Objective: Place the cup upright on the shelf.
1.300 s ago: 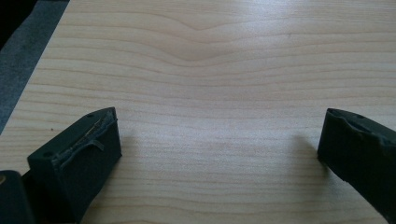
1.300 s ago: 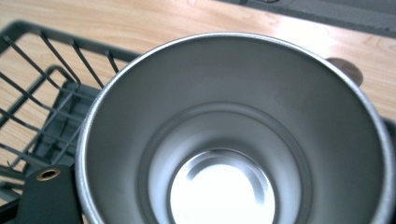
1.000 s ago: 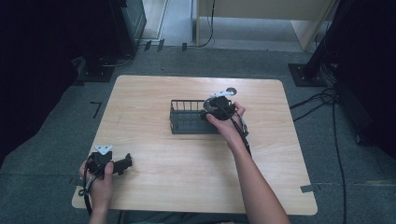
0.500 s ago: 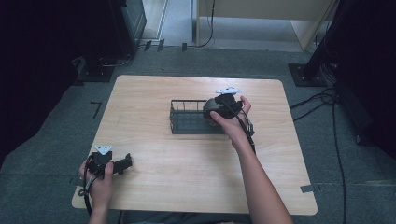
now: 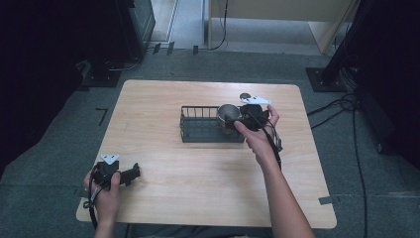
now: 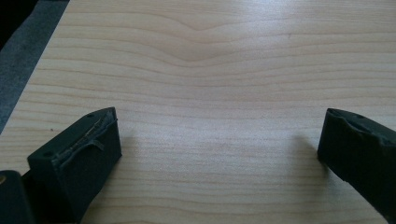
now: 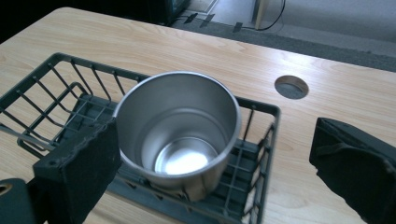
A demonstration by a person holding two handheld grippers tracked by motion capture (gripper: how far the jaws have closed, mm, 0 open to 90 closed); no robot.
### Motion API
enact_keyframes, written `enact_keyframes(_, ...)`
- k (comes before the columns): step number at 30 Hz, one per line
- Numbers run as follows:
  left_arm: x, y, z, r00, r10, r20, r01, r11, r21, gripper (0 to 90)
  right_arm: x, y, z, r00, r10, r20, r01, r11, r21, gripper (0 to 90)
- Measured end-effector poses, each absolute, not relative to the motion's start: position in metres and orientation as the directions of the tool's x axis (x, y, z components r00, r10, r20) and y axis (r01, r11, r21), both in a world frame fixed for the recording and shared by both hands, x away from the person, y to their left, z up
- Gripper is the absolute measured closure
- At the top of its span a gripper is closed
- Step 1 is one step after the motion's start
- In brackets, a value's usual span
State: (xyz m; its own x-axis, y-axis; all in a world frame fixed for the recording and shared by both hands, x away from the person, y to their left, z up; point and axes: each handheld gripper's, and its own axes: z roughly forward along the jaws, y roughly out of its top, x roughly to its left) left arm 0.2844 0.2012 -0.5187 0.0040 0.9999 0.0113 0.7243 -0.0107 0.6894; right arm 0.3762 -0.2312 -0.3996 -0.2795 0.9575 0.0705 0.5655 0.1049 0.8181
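A shiny steel cup [image 7: 180,130] stands upright in the right end of a black wire rack [image 7: 56,100], mouth up and nothing in it. My right gripper [image 7: 210,135] is open; its jaws have just been opening and now stand wide apart. The left jaw is close beside the cup's wall and the right jaw well clear of it. From above, the cup [image 5: 229,114] sits in the rack [image 5: 203,126] with my right gripper [image 5: 241,119] just right of it. My left gripper [image 5: 134,173] rests at the table's front left, open [image 6: 219,130] over bare wood.
The wooden table [image 5: 198,198] has a round cable hole [image 5: 244,96] behind the rack, also seen as a cable hole [image 7: 291,87] in the right gripper view. Cables and dark stands lie on the grey floor to the right [image 5: 346,104].
My right gripper has let go of the cup and drawn back to the right and upward; the cup now stands free in the rack. The left hand has stayed put.
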Motion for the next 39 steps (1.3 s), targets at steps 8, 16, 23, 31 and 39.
enact_keyframes(8, 0.284, 0.201, -0.519, 0.004, 1.0, 0.011, 0.724, -0.01, 0.69, 0.0, 0.355, -0.252, -0.402, -0.251, 0.965, 0.078, 0.551, 0.077, 0.831, 1.6)
enact_keyframes(16, 0.284, 0.201, -0.519, 0.003, 1.0, 0.011, 0.723, -0.01, 0.69, 0.0, 0.337, -0.274, -0.408, -0.224, 0.971, 0.078, 0.548, 0.059, 0.835, 1.6)
enact_keyframes(23, 0.284, 0.201, -0.519, 0.004, 1.0, 0.011, 0.724, -0.011, 0.69, 0.0, 0.322, -0.293, -0.419, -0.191, 0.979, 0.074, 0.557, 0.046, 0.829, 1.6)
enact_keyframes(31, 0.284, 0.201, -0.519, 0.005, 1.0, 0.012, 0.725, -0.012, 0.689, 0.0, 0.307, -0.309, -0.432, -0.163, 0.983, 0.08, 0.567, 0.027, 0.823, 1.6)
enact_keyframes(39, 0.284, 0.201, -0.519, 0.005, 1.0, 0.012, 0.725, -0.012, 0.689, 0.0, 0.295, -0.324, -0.449, -0.133, 0.988, 0.079, 0.58, 0.013, 0.815, 1.6)
